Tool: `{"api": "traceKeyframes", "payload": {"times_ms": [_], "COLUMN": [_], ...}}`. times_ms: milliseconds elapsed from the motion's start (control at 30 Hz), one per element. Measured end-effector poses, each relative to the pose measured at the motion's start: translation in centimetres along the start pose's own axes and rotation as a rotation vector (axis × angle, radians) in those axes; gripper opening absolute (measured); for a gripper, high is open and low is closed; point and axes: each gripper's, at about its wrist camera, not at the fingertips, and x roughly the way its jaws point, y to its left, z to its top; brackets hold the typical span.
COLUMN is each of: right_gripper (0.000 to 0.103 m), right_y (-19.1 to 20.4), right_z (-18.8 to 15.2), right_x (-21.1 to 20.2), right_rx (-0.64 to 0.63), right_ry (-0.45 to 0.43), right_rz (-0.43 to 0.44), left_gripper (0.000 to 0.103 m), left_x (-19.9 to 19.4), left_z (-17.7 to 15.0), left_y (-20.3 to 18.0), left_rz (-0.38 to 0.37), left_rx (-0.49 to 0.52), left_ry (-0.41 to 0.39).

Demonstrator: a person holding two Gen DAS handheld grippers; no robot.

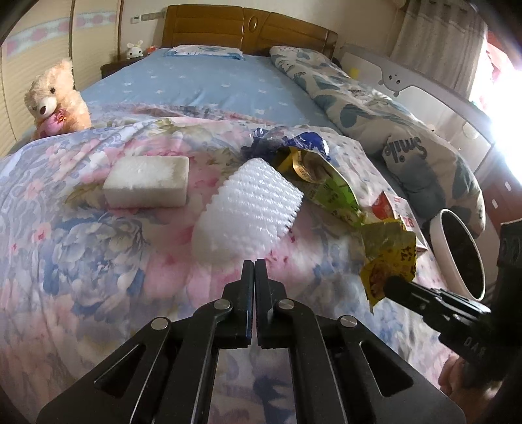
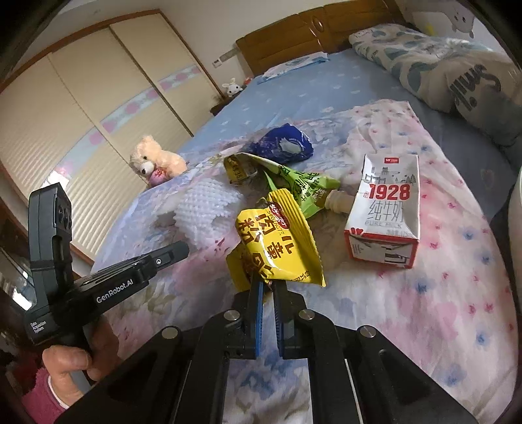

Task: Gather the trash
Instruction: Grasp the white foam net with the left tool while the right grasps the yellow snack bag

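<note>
Yellow crinkled snack wrapper pinched in right tongs; left tongs closed, empty.

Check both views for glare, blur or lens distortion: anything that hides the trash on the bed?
Left wrist view: window glare blows out the right edge; fisheye bends the headboard; the foam net reads soft but recognisable. Right wrist view: even light, the yellow wrapper and milk carton sharp with legible print; dark vignette in the corners only.
</note>
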Motion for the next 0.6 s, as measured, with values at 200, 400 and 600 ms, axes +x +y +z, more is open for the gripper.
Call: {"api": "traceKeyframes", "payload": {"times_ms": [200, 400, 600], "right_gripper": [0.006, 0.006, 0.006], "right_y": [0.7, -0.1, -0.9], "right_z": [-0.6, -1.1, -1.8], "right_x": [-1.6, -2.5, -3.0], "right_rx": [-0.031, -0.008, 0.015], "right_ry": [-0.014, -0.015, -0.006], "right_rz": [0.002, -0.019, -0.036], "left_gripper": [0.022, 0.069, 0.018], "left_x": [0.2, 1.6, 4.5], "left_z": [0.4, 1.9, 3.2], "left_y": [1.1, 1.4, -0.1], "left_rz": [-0.016, -0.007, 0.056], "left_rx": [-0.071, -0.145, -0.072], "left_ry": [0.032, 0.023, 0.042]}}
